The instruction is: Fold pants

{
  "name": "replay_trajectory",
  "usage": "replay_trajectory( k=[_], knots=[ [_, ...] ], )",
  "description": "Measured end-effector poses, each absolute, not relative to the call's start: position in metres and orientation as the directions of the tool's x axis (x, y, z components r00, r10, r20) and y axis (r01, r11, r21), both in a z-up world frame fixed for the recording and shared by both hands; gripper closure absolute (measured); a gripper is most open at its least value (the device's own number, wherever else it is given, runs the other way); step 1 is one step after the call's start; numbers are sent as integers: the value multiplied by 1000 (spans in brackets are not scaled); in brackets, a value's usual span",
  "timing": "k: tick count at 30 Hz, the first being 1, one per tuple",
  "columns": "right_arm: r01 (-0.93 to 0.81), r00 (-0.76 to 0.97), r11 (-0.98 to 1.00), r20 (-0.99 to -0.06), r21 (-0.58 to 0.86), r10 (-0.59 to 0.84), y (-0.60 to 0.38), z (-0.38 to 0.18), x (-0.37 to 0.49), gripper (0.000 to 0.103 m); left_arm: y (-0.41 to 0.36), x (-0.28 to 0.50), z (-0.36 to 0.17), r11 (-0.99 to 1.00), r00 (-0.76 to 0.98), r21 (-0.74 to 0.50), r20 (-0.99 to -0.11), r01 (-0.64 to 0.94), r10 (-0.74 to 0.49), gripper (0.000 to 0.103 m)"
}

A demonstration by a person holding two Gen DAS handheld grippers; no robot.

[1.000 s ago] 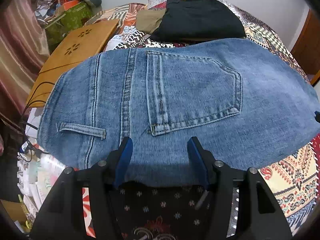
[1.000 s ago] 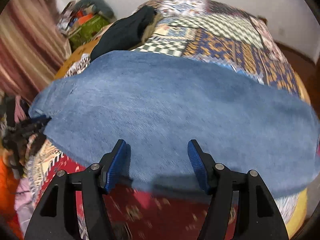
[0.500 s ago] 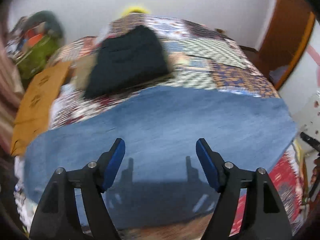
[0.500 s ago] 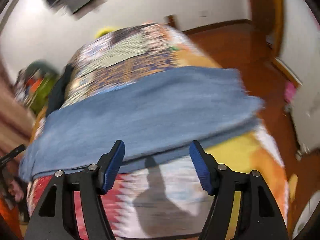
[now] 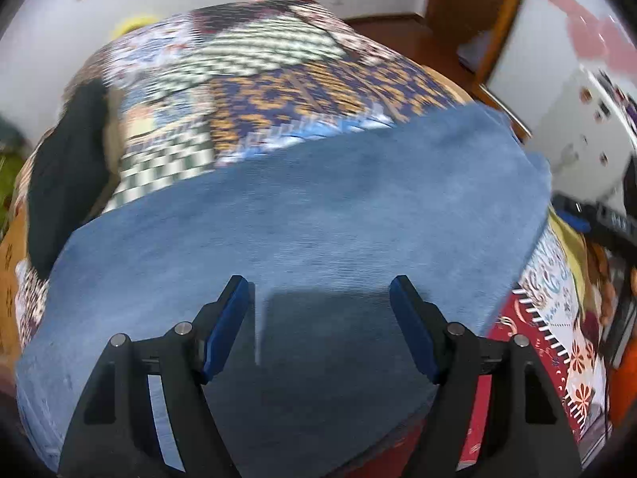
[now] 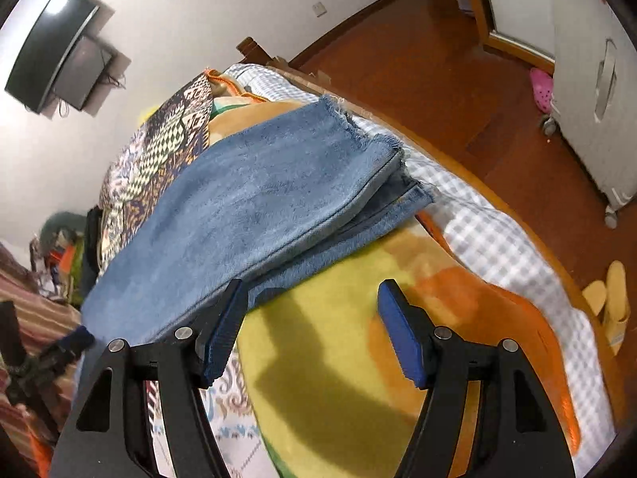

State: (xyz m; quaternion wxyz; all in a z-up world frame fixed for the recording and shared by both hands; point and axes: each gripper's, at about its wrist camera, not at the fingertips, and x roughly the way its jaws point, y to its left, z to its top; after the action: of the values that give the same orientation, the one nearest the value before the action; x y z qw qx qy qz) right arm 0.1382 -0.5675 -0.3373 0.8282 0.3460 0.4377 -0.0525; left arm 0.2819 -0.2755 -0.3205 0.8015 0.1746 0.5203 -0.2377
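Blue jeans [image 5: 318, 215] lie flat across the patterned bed, folded lengthwise with one leg on the other. My left gripper [image 5: 320, 294] is open and empty above the middle of the legs. In the right wrist view the frayed leg hems [image 6: 370, 147] lie near the bed's far edge. My right gripper [image 6: 312, 296] is open and empty over the yellow and orange blanket [image 6: 342, 358], just off the near edge of the jeans [image 6: 254, 199]. Its left finger sits beside that edge.
Dark folded clothes [image 5: 63, 175] lie on the bed at the left. The patchwork bedspread [image 5: 278, 91] stretches behind the jeans. A wall TV [image 6: 51, 47], wooden floor [image 6: 458, 79], a white cabinet [image 6: 597, 59] and slippers [image 6: 613, 298] lie beyond the bed.
Both grippers have swung to the right along the jeans, from the waist and pocket end toward the leg hems. Both stay open and empty.
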Motion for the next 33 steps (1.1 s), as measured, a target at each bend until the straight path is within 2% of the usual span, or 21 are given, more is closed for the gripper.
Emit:
replay_trajectory(
  k=[3, 14, 24, 30, 31, 33],
  knots=[
    [385, 628, 725, -738, 571, 248, -573, -340, 142, 38, -296, 277, -329, 803, 341, 66, -924, 592, -176, 25],
    [389, 690, 582, -645, 714, 330, -588, -349, 141, 33, -347, 270, -341, 768, 295, 42, -935, 639, -194, 22],
    [407, 651, 610, -684, 680, 329, -586, -359, 157, 33, -361, 268, -346, 765, 285, 28, -936, 644, -207, 21],
    [422, 661, 576, -672, 700, 332, -596, -368, 166, 31, -360, 267, -347, 765, 293, 33, -933, 643, -206, 21],
    [425, 668, 568, -668, 705, 329, -598, -368, 166, 32, -360, 267, -347, 765, 294, 33, -933, 643, -207, 21],
    [429, 672, 573, -671, 698, 314, -599, -368, 168, 43, -360, 267, -347, 766, 292, 31, -934, 642, -208, 20]
  ],
)
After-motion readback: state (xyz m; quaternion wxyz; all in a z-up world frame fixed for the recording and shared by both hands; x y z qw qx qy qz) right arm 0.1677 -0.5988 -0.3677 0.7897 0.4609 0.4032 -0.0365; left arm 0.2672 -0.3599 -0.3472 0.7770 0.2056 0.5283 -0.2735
